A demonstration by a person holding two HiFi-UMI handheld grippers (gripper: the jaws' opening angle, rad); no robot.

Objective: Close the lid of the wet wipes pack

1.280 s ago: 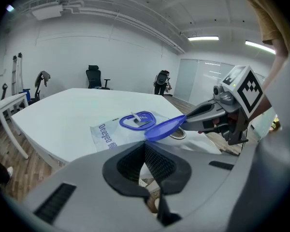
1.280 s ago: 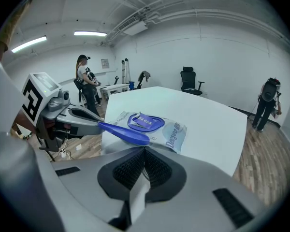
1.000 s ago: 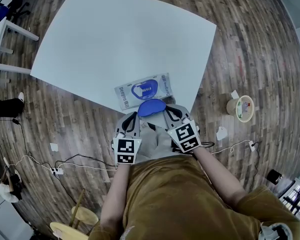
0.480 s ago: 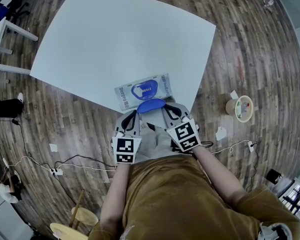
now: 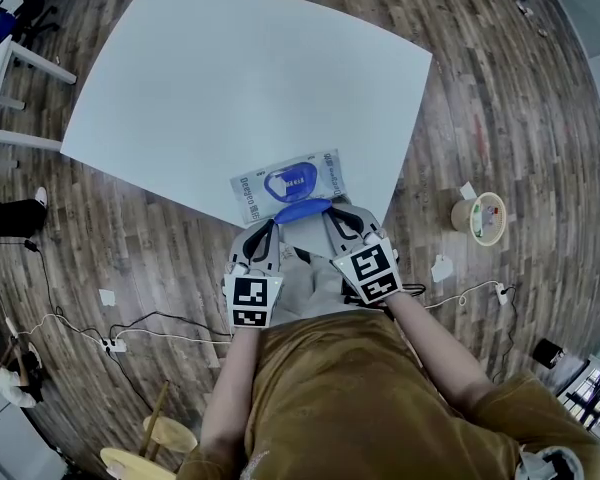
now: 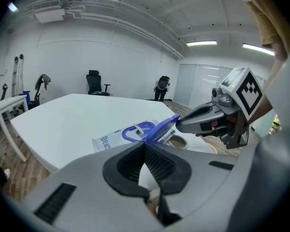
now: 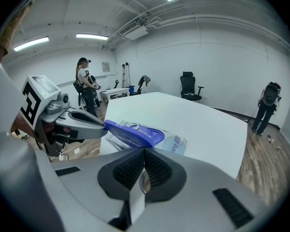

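Observation:
The wet wipes pack (image 5: 288, 183) lies flat at the near edge of the white table (image 5: 240, 78). Its blue lid (image 5: 302, 211) is hinged up and stands tilted over the pack's near side. My left gripper (image 5: 268, 232) and right gripper (image 5: 336, 222) are both shut, their tips side by side just under the lid. In the left gripper view the lid (image 6: 162, 128) rises beyond my shut left gripper (image 6: 146, 151), and the right gripper (image 6: 199, 120) tip touches its edge. In the right gripper view the lid (image 7: 134, 134) leans over the pack (image 7: 171, 142), with the left gripper (image 7: 84, 120) at its left end.
On the wooden floor to the right stands a small bucket (image 5: 482, 217), with cables (image 5: 130, 328) to the left. A second table (image 5: 0, 68) is at far left. An office chair (image 7: 189, 88) and two people (image 7: 84, 88) stand beyond the table.
The blue lid has swung up from lying open toward me to standing nearly edge-on. Both grippers have crept slightly forward under it.

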